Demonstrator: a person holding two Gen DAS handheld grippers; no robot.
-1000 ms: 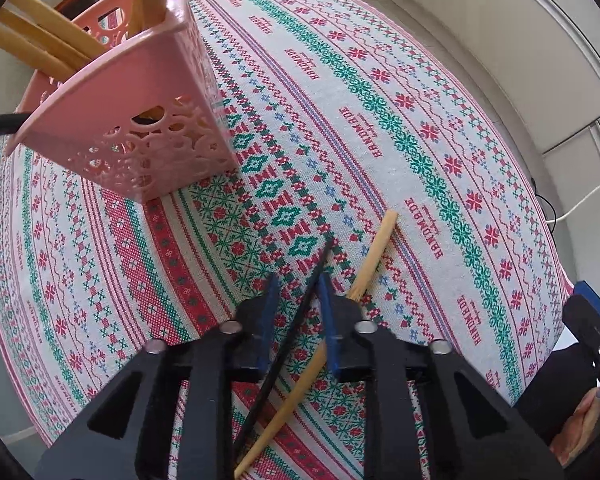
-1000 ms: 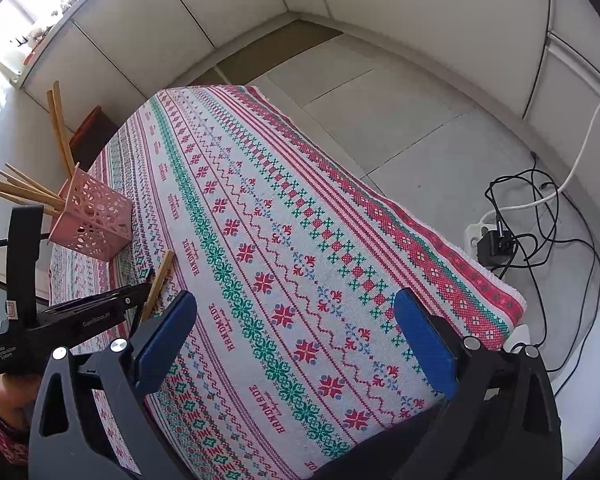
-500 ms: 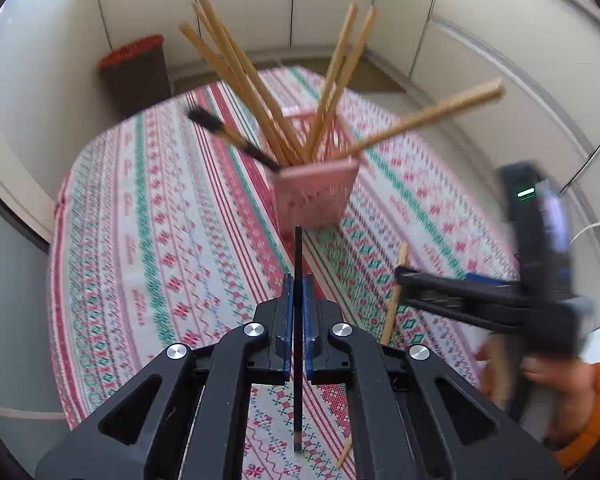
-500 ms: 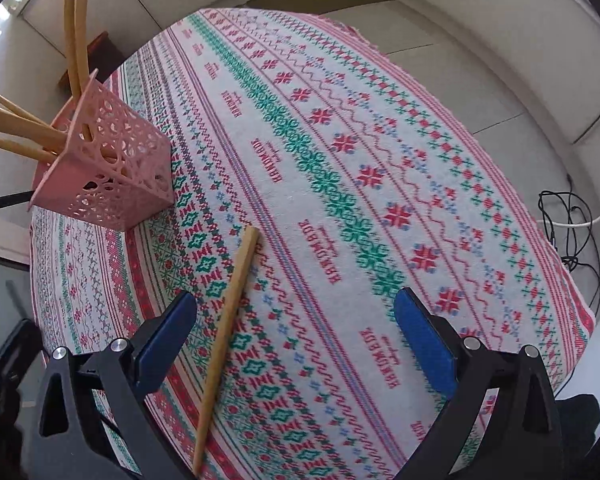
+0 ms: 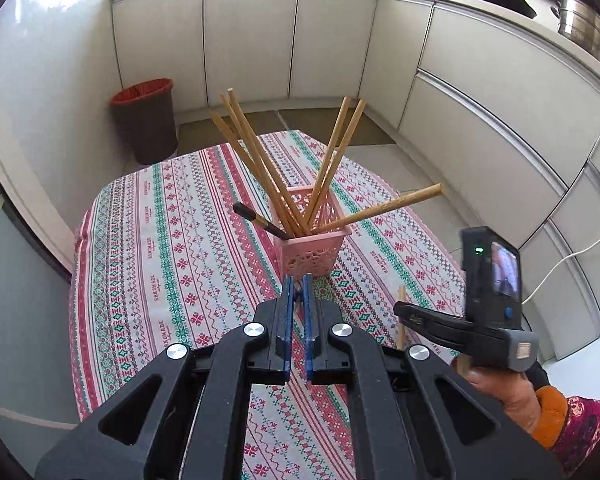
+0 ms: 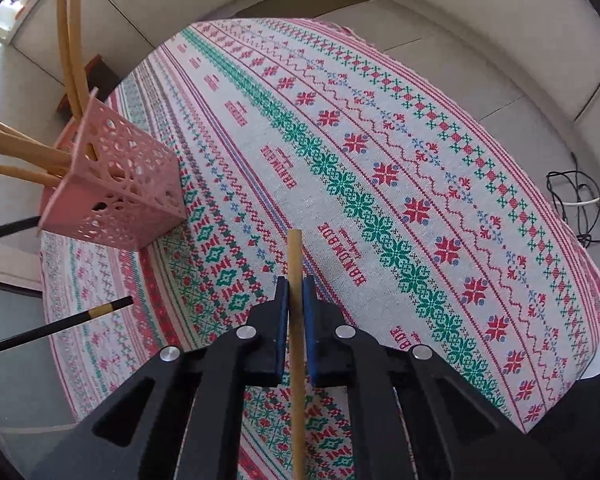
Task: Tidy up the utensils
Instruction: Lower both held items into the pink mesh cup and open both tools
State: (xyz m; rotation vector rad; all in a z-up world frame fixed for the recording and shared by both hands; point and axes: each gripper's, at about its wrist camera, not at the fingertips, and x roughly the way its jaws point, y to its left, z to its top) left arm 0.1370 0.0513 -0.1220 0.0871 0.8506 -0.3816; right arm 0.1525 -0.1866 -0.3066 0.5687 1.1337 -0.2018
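Covering the whole table, the cloth [image 5: 172,240] runs to its far edge by the floor and a bin [image 5: 146,120], with cabinets [image 5: 480,92] ringing the room; bare cloth lies open left of the basket and across the right half in the right wrist view. Near the table's middle stands the pink basket [image 5: 310,250], upright, holding six wooden sticks [image 5: 260,160] splayed outward and one black chopstick [image 5: 256,218] leaning left. Right gripper [image 6: 296,292]: jaws pressed onto a wooden stick [image 6: 295,264], which passes between them and points toward the far edge, right of the basket [image 6: 116,184]. Left gripper [image 5: 296,292]: jaws nearly together just before the basket; a black chopstick [image 6: 60,326] shows in the right wrist view coming from that side, but the grip itself cannot be confirmed
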